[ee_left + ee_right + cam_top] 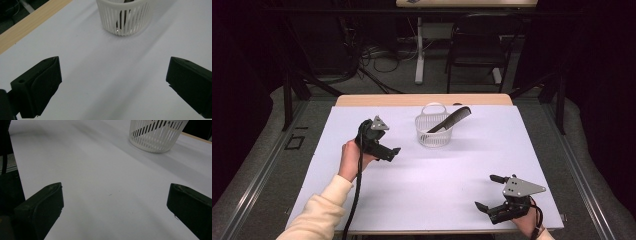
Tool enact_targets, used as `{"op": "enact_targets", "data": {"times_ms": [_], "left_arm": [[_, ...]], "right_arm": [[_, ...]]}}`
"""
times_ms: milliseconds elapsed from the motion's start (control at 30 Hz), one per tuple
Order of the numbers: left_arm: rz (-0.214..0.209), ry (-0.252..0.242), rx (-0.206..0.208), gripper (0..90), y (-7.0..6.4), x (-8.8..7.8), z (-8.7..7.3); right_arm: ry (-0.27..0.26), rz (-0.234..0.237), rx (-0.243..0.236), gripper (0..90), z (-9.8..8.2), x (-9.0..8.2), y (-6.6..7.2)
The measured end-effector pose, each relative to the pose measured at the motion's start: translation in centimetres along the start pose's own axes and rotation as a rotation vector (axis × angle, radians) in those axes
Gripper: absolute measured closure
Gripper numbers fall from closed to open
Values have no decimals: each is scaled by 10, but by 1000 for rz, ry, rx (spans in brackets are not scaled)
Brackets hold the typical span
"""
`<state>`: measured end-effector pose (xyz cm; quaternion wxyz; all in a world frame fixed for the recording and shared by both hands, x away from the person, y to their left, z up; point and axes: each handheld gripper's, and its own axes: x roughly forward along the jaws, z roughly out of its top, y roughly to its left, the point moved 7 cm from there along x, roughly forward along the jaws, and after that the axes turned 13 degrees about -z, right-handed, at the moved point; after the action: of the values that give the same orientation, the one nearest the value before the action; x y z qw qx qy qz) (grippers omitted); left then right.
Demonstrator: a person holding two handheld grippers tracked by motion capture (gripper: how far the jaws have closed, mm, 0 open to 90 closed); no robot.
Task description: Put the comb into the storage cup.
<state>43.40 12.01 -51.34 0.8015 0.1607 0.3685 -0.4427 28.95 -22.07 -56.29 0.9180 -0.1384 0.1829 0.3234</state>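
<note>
Black plastic comb (452,118) in the basket (433,136) ahead of the left gripper (393,153) looks light, stiff, slick; best pinched mid-spine. Both grippers spread, empty; right gripper (489,191) well apart.

A white slatted basket (434,131) is seen at the far centre, with a black comb (451,120) inside. The table (437,175) is covered in pale lilac-white; its far edge appears light wood. Both grippers are black.

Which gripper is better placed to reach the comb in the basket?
Probably the left gripper: it hangs open beside the white basket holding the comb, while the right gripper sits at the table's near edge.
</note>
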Motion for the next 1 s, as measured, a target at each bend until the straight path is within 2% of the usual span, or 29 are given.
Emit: {"op": "enact_targets", "data": {"times_ms": [133, 400, 1000], "left_arm": [[-2, 7, -17, 1, -1, -2, -10], [6, 27, -23, 1, -6, -5, -25], [4, 15, -58, 1, -19, -15, -53]], "right_arm": [[1, -1, 1, 4, 0, 0, -1], [7, -2, 6, 4, -1, 1, 0], [8, -4, 3, 4, -1, 1, 0]]}}
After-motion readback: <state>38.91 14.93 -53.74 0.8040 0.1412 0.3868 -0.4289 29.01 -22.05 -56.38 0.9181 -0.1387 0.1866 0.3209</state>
